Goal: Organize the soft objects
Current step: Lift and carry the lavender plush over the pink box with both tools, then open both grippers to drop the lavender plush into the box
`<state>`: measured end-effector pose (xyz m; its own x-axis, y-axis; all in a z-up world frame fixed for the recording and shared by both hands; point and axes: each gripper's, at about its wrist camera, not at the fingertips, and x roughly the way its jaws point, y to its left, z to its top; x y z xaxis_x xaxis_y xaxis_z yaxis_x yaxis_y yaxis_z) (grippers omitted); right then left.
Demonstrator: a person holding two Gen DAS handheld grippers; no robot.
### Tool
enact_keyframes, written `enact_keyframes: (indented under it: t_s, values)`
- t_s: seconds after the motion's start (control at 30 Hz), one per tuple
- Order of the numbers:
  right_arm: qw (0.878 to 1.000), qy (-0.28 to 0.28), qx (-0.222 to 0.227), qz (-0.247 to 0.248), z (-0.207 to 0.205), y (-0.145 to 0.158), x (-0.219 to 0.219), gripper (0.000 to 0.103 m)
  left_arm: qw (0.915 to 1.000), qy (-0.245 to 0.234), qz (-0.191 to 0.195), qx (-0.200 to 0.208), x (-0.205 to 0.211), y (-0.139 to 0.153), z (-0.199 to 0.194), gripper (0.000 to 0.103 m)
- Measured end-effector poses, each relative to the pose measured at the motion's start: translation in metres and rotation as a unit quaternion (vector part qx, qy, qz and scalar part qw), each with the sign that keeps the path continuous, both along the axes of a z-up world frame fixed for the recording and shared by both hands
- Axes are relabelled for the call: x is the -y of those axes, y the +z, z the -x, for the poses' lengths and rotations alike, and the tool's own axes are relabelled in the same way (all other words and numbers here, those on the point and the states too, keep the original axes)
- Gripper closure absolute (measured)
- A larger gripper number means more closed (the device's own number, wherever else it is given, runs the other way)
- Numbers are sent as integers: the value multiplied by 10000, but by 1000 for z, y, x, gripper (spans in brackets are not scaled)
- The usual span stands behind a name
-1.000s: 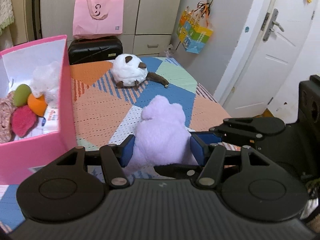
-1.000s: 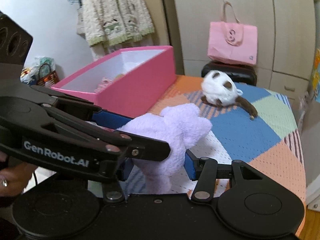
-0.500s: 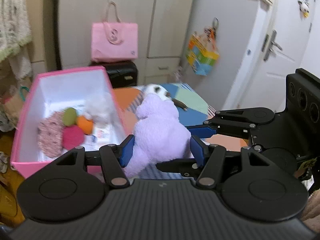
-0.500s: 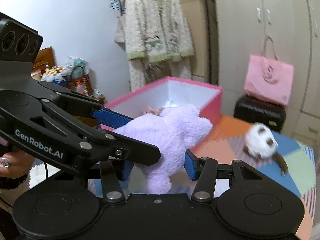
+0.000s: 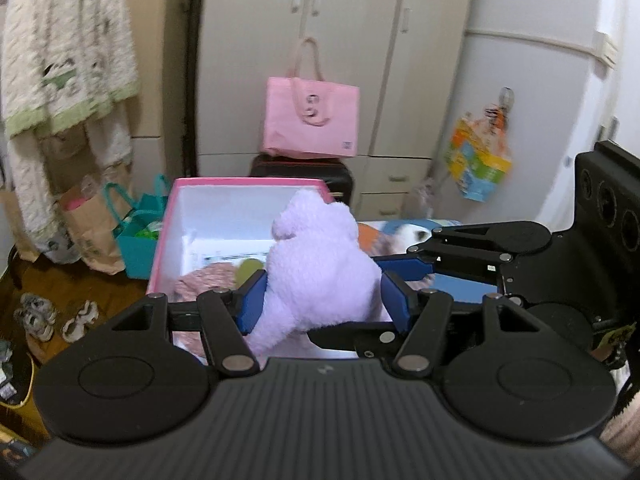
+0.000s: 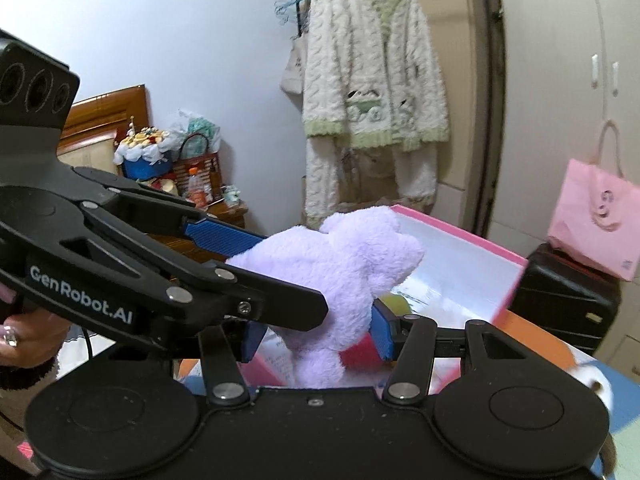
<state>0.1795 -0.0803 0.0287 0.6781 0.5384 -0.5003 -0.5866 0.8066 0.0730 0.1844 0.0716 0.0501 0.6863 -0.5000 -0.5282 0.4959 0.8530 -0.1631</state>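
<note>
purple plush (image 5: 320, 264), box (image 5: 176, 200) contents apparently hidden

1. My two grippers crowd one lilac plush toy (image 5: 320, 268), the other one's black fingers (image 5: 472, 256) crossing at right of the frame.
2. The open pink cardboard box (image 5: 168, 216) behind has bare white floor at centre-left; a knitted pink piece (image 5: 208, 280) fills its near corner.

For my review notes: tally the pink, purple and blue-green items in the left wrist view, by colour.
Pink: 2, the pink box and the pink tote bag
Purple: 1, the purple plush toy
Blue-green: 1, the teal bag on the floor
Total: 4
</note>
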Motion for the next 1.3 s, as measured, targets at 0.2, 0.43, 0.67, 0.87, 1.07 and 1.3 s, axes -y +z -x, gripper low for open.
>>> enact_keyframes:
  t_s: [0.2,0.43,0.67,0.87,1.07,1.3]
  values:
    - [9996,201,-78,161,-38,-4,-21,44,9990,308,212,-259,-23,-10,-40,44]
    - [9971,316,-147,676,-70,-15,-29,44,9979,264,123,-587,-22,-27,-79,44]
    - [9932,453,-578,904,-110,-26,-28,43,9943,371,66,-997,-22,-44,-115,44]
    - [9916,475,-653,1011,-118,-35,-31,42,9932,406,-92,-1088,-18,-49,-121,44]
    - [9909,209,-655,1153,-123,-38,-33,33,9926,875,-272,-801,-17,-48,-118,41]
    - [9937,-79,-633,917,-106,-28,-13,31,9952,681,-82,-696,-24,-28,-95,41]
